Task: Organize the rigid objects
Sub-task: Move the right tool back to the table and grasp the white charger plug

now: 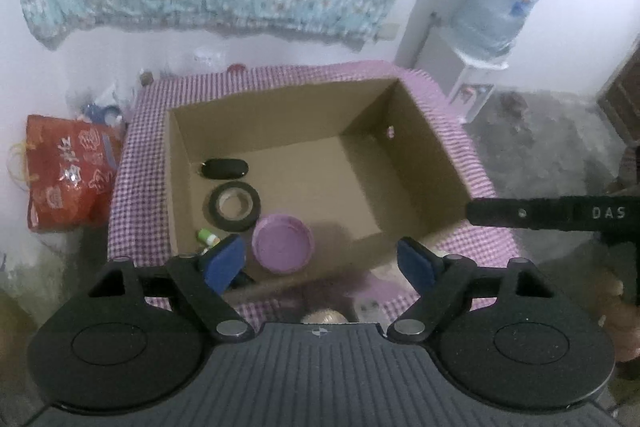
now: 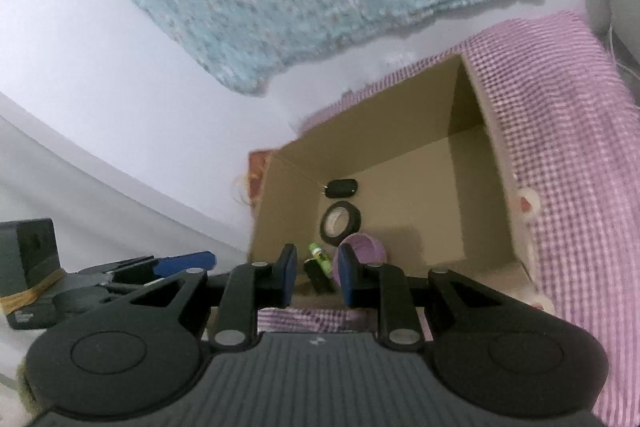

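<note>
Left gripper [image 1: 320, 261]: blue pads spread wide, empty, poised at the near rim of the open brown cardboard box [image 1: 424, 147]. Right gripper [image 2: 317, 277]: jaws narrow, nothing between them. Box contents, left side: round purple plastic lid [image 1: 283, 243], black tape roll [image 1: 234, 206], black oval fob [image 1: 224, 169], green-capped tube [image 1: 207, 237]. Judgement: between placements; next, fetch another item off the pink checked cloth [image 1: 136, 203].

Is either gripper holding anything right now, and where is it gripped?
No. The left gripper and right gripper are both open and empty above the brown cardboard box.
</note>
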The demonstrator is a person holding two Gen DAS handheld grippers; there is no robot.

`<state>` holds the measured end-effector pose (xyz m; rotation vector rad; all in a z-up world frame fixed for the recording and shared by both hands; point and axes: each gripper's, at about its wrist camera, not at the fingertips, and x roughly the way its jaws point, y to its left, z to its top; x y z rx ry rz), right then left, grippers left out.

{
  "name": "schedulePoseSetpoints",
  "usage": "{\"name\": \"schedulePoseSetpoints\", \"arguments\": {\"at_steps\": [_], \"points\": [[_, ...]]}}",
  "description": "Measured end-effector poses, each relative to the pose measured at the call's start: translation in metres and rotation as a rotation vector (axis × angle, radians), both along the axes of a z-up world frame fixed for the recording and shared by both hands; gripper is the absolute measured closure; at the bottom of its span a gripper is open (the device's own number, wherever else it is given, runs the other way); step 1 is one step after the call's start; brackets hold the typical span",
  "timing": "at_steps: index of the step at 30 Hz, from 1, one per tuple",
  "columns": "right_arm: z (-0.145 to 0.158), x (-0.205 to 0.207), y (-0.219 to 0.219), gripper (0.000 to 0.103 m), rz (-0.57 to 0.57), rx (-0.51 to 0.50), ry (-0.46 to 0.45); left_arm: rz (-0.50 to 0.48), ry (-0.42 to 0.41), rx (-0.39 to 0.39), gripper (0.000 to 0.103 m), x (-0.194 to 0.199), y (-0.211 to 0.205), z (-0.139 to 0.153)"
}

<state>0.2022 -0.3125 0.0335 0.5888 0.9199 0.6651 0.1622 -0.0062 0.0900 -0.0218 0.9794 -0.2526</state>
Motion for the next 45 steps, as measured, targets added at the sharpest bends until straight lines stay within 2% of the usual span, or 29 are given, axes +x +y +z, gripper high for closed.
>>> {"name": "schedulePoseSetpoints", "arguments": {"at_steps": [5, 10, 13, 17, 22, 24, 32, 37, 40, 42, 45], "points": [[-0.022, -0.043, -0.024, 0.079, -0.049, 0.013, -0.004, -0.005, -0.027, -0.044, 0.018, -0.046, -0.006, -0.003], [-0.054, -0.062, -0.025, 0.078, -0.065, 0.010, 0.060, -0.026, -0.028, -0.056, 0.018, -0.077, -0.025, -0.036], [-0.071, -0.064, -0.022, 0.078, -0.059, 0.008, 0.112, -0.060, -0.023, -0.029, 0.018, -0.087, -0.043, -0.060], [-0.084, -0.059, -0.015, 0.078, -0.049, -0.013, 0.149, -0.083, -0.025, -0.004, 0.024, -0.086, -0.062, -0.090], [-0.094, -0.050, -0.001, 0.078, -0.032, -0.038, 0.170, -0.096, -0.072, 0.044, 0.031, -0.081, -0.076, -0.114], [-0.097, -0.041, 0.006, 0.078, -0.018, -0.049, 0.179, -0.098, -0.067, 0.042, 0.038, -0.077, -0.078, -0.124], [-0.114, -0.008, 0.034, 0.078, 0.011, -0.074, 0.206, -0.037, -0.055, 0.040, 0.055, -0.067, -0.077, -0.150], [-0.122, 0.007, 0.045, 0.077, 0.022, -0.075, 0.219, -0.001, -0.048, 0.037, 0.060, -0.063, -0.079, -0.164], [-0.126, 0.013, 0.049, 0.075, 0.026, -0.079, 0.228, 0.016, -0.052, 0.041, 0.061, -0.062, -0.081, -0.169], [-0.131, 0.015, 0.051, 0.068, 0.031, -0.088, 0.233, 0.029, -0.052, 0.039, 0.061, -0.058, -0.080, -0.172], [-0.134, 0.021, 0.056, 0.063, 0.042, -0.102, 0.239, 0.045, -0.047, 0.030, 0.065, -0.054, -0.080, -0.176]]}}
